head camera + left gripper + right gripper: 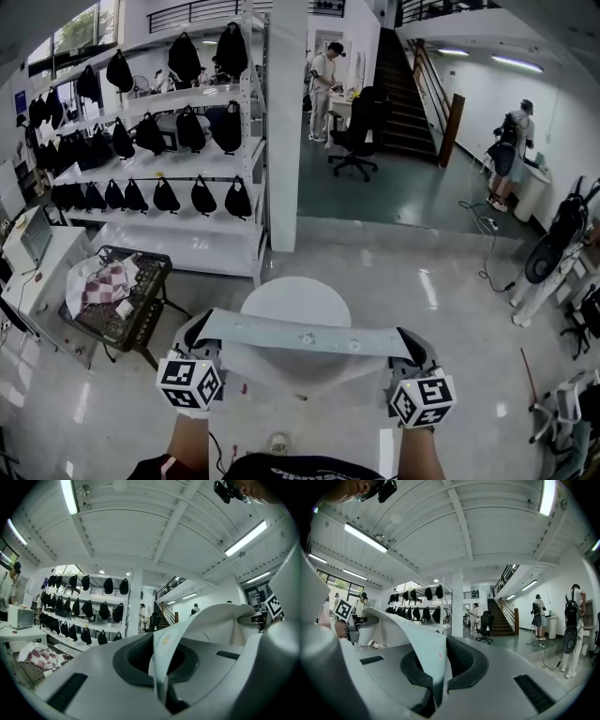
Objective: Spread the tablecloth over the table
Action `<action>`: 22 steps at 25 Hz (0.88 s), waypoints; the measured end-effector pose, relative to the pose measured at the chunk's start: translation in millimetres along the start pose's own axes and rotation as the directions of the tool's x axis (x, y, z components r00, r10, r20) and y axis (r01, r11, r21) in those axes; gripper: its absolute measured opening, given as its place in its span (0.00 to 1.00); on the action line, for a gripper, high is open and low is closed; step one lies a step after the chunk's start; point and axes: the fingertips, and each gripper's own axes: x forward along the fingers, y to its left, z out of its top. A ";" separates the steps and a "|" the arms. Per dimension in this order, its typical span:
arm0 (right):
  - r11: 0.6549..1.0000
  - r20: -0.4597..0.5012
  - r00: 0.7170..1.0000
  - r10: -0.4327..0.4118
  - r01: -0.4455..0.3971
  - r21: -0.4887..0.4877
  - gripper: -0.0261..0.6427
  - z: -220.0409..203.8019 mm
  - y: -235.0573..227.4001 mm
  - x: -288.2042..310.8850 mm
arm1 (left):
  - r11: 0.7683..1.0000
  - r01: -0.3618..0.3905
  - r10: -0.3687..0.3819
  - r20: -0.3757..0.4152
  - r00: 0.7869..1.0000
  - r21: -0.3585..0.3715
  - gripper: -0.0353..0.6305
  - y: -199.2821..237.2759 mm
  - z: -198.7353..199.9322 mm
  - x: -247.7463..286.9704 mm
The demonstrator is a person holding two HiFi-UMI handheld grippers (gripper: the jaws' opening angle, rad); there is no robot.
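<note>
The left claw (201, 330) and the right claw (409, 343) were each clamped on one end of the pale tablecloth (309, 335). It was stretched as a narrow band in the air, above the round white counter (295, 298). The band hid the counter's near edge, and the frame's bottom edge cut off both forearms

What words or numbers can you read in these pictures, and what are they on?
None can be read.
The left gripper and right gripper carry only black-and-white square patterns, no letters.
The tablecloth has a small flower print, no words.
</note>
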 end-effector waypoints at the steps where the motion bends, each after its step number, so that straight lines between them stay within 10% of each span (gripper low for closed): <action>1: 1.000 0.002 1.000 -0.002 0.002 0.000 0.09 2.3 0.3 6.6 | 1.000 0.002 -0.002 0.001 1.000 -0.002 0.08 4.3 1.8 6.4; 22: 0.999 -0.021 0.999 -0.041 0.041 -0.026 0.09 15.2 15.9 128.4 | 0.990 0.083 -0.087 -0.022 0.996 -0.116 0.08 88.1 -3.0 117.2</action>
